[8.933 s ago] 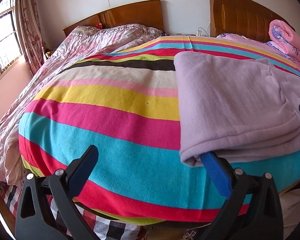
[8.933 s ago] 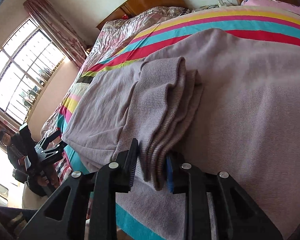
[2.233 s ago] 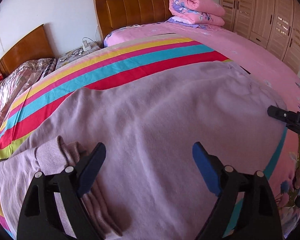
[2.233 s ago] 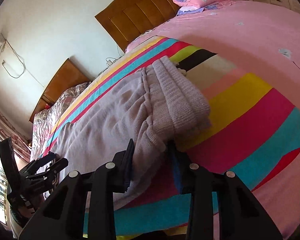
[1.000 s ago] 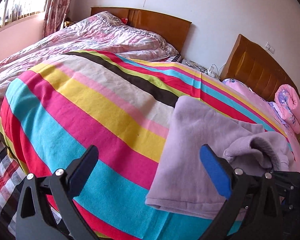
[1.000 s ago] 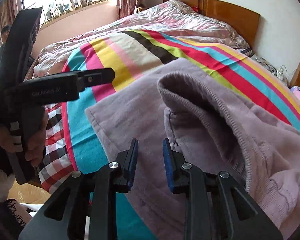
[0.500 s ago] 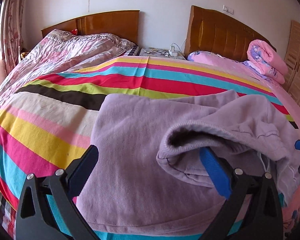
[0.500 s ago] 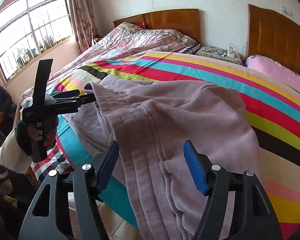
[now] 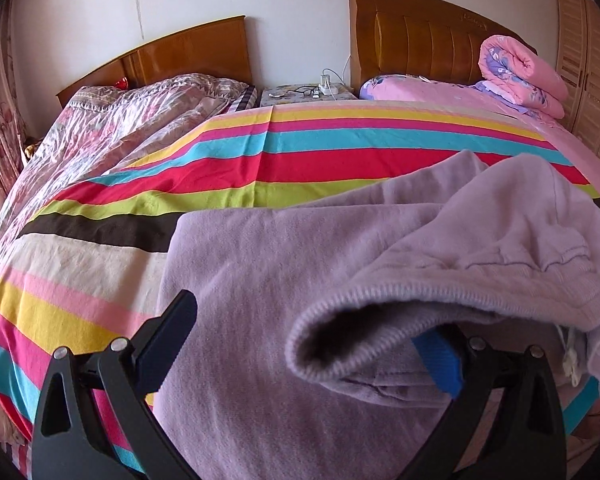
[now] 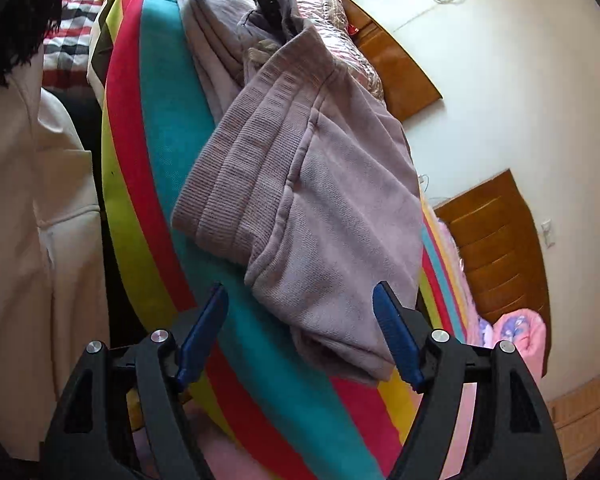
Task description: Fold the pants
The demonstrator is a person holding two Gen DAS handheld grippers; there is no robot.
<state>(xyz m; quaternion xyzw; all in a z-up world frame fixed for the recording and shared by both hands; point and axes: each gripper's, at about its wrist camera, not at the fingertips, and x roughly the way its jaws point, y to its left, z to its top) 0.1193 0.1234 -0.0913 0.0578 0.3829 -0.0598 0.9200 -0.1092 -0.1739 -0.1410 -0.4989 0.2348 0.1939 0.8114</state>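
Lilac knit pants (image 9: 284,280) lie folded on the striped blanket (image 9: 220,168). The ribbed waistband (image 9: 380,300) is doubled back over the top layer and gapes open. My left gripper (image 9: 312,328) is open over the pants, its right finger tucked under the waistband fold. In the right wrist view the pants (image 10: 332,184) hang over the bed edge with the waistband (image 10: 240,168) toward me. My right gripper (image 10: 300,332) is open and empty just below the pants' lower corner.
Two wooden headboards stand against the far wall, with a small nightstand (image 9: 308,94) between them. A rolled pink quilt (image 9: 520,76) lies at the right bed's head. A crumpled floral duvet (image 9: 112,128) covers the left bed. The person's white jacket (image 10: 32,240) is at left.
My right gripper has let go of the waistband, opened and swung round to the bed's side. My left gripper has moved forward, and the waistband fold now drapes over its right finger.
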